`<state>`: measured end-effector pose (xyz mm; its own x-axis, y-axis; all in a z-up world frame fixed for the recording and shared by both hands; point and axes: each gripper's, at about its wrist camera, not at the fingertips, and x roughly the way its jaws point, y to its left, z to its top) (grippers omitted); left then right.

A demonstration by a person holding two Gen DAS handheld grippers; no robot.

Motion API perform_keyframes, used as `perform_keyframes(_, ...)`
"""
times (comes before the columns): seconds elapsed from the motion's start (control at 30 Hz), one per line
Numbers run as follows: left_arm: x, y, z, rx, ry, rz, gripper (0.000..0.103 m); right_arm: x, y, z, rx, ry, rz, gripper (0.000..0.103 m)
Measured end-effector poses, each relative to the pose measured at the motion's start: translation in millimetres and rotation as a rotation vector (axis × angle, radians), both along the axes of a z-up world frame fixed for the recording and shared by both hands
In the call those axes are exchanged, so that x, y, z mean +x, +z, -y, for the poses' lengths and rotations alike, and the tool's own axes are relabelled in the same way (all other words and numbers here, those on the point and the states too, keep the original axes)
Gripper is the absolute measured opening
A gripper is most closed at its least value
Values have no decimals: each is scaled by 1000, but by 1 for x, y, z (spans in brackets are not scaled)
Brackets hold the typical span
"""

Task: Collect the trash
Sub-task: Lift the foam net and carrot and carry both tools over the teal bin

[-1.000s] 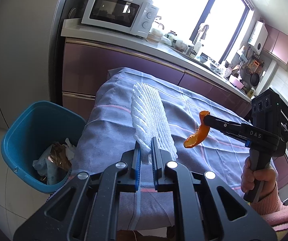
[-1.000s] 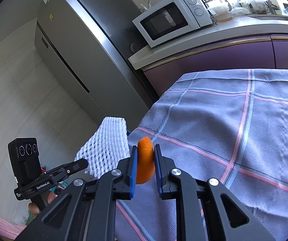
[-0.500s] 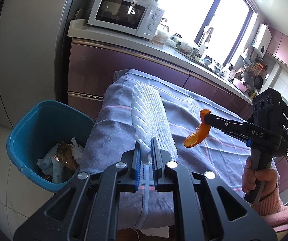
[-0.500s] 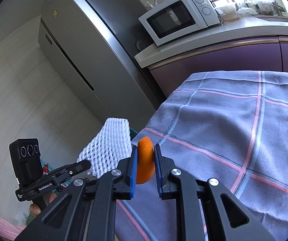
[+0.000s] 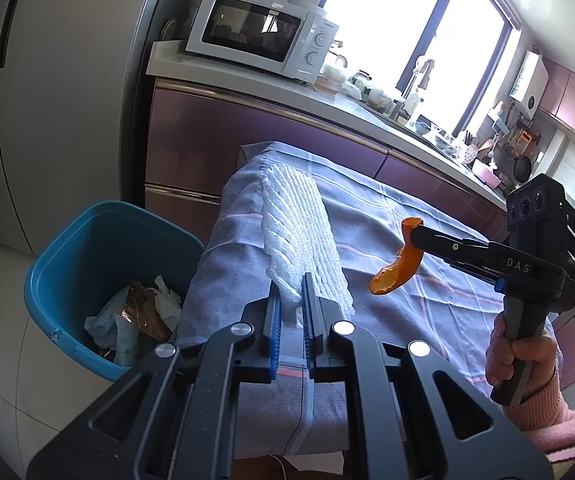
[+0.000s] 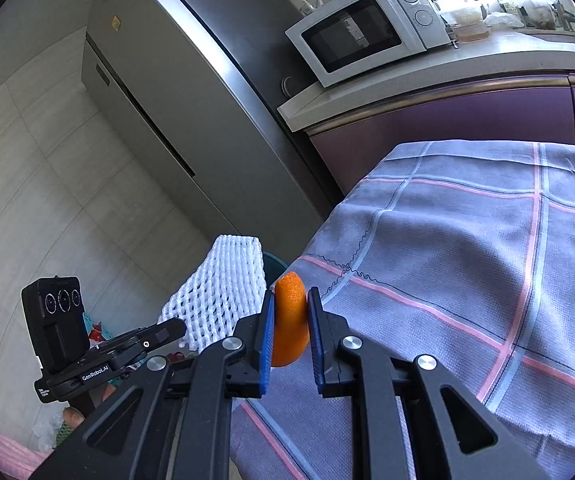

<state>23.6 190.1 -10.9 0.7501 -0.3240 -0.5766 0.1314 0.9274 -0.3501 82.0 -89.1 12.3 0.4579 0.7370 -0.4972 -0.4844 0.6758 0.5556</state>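
Observation:
My left gripper (image 5: 289, 298) is shut on one end of a white foam fruit net (image 5: 299, 236), held in the air over the table's left end. The net also shows in the right wrist view (image 6: 219, 292). My right gripper (image 6: 290, 312) is shut on a curved piece of orange peel (image 6: 289, 324), held above the cloth. In the left wrist view the peel (image 5: 397, 266) hangs from the right gripper (image 5: 411, 236) to the right of the net. A blue trash bin (image 5: 67, 240) with crumpled paper and wrappers stands on the floor left of the table.
The table is covered by a blue-grey checked cloth (image 6: 467, 260). Behind it run purple cabinets (image 5: 247, 136) with a white microwave (image 5: 263, 32) on the counter. A grey fridge (image 6: 175, 100) stands to the left. The sink area is cluttered.
Both grippers have drifted left towards the table's end and the bin, each still holding its piece. The bin appears closer to the net in the left wrist view.

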Motion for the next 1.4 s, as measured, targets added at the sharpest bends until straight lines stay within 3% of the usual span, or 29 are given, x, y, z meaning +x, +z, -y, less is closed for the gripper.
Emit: perform_keyframes(1.4, -4, -1, -23, -6, 67, -2, 10, 8, 6, -44, -2, 71, -1, 15)
